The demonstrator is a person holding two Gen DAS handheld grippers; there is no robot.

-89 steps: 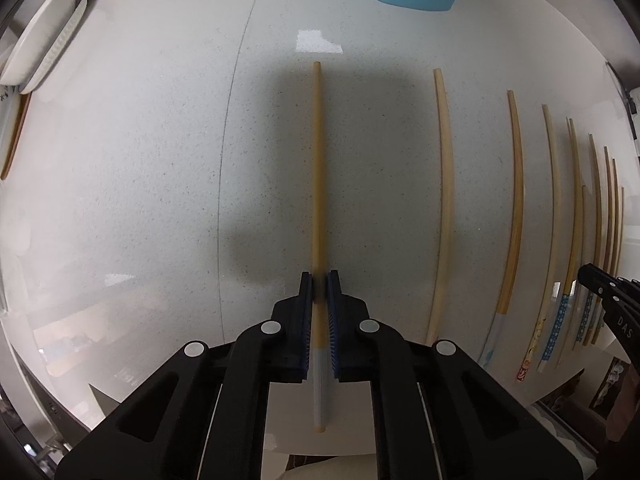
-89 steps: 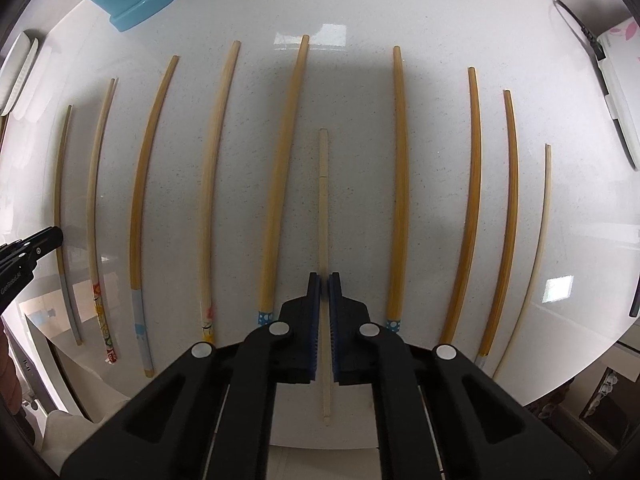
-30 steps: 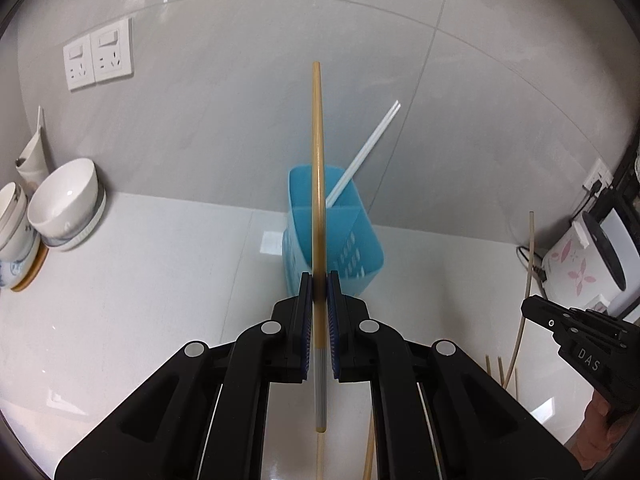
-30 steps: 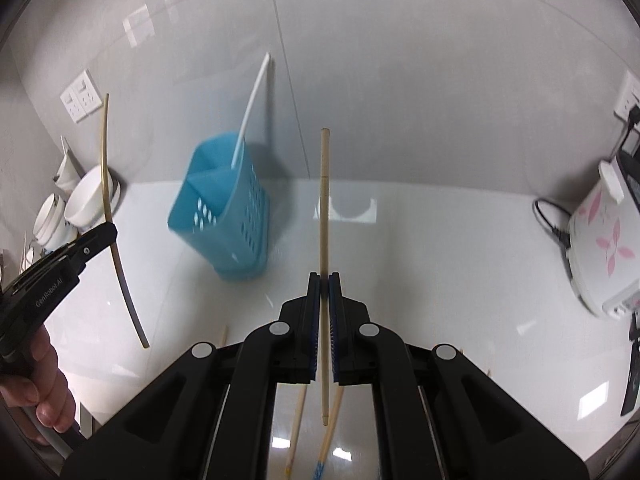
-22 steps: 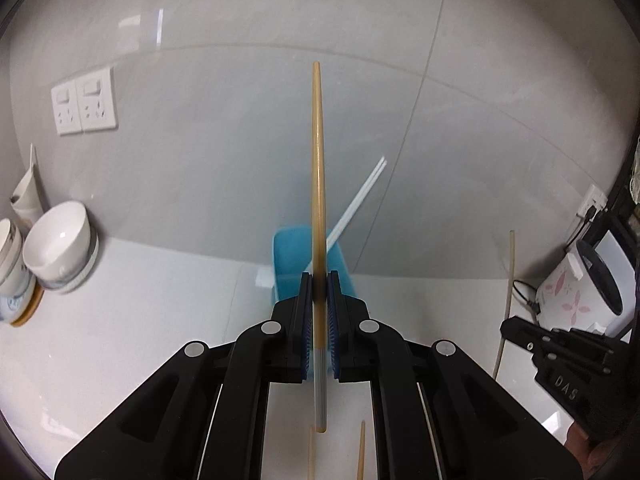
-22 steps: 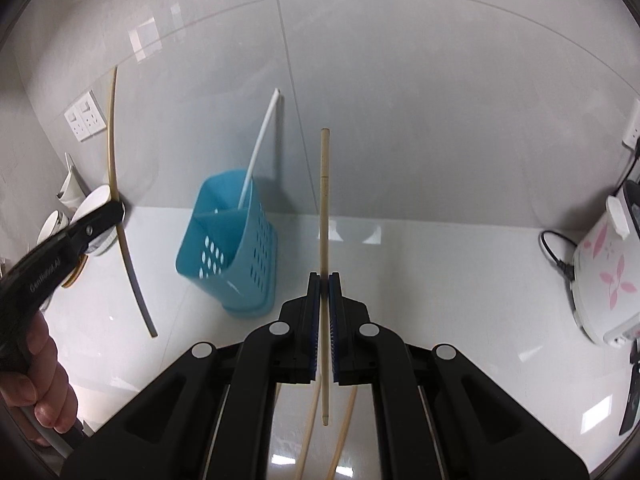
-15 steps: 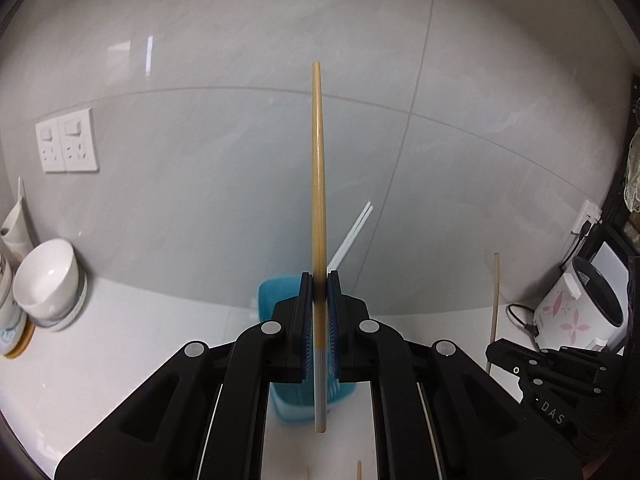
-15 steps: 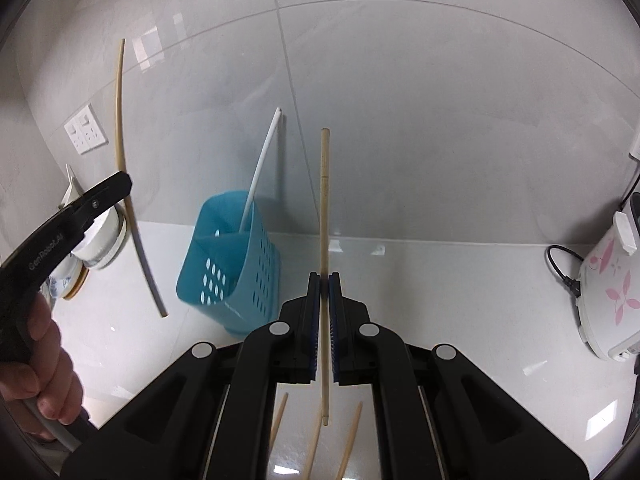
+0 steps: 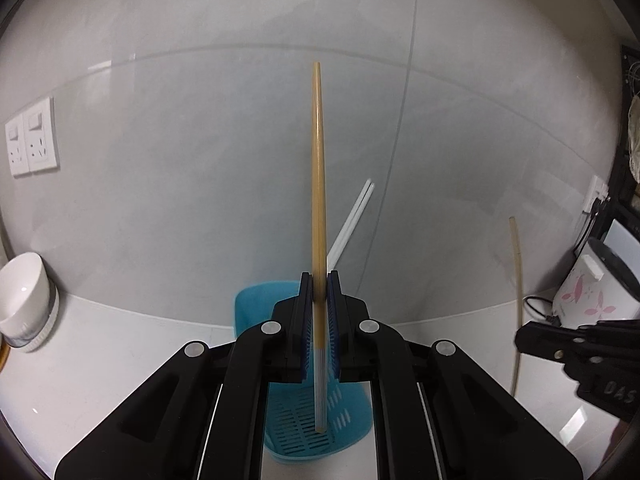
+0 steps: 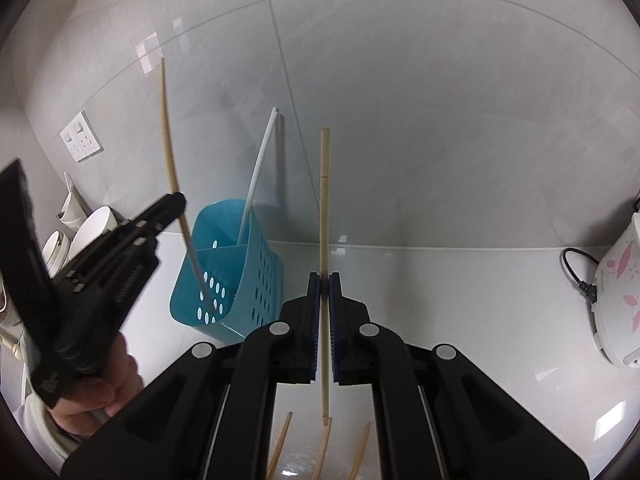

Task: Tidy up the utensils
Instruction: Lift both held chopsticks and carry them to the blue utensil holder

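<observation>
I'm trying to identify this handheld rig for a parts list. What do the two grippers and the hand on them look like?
Both the left gripper and the right gripper are matte black, with angular forked bodies, round silver screw heads and blue ribbed pads inside the fingers. White lettering on their sides is only partly legible. A bare hand wraps the left one's handle; no cables show.

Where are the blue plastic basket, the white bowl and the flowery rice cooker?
Blue plastic perforated basket (image 10: 256, 264): right wrist view, side wall.
White ceramic bowl (image 9: 22, 292): left wrist view, outer side.
White flowered rice cooker (image 10: 618, 292): right wrist view, body.
</observation>
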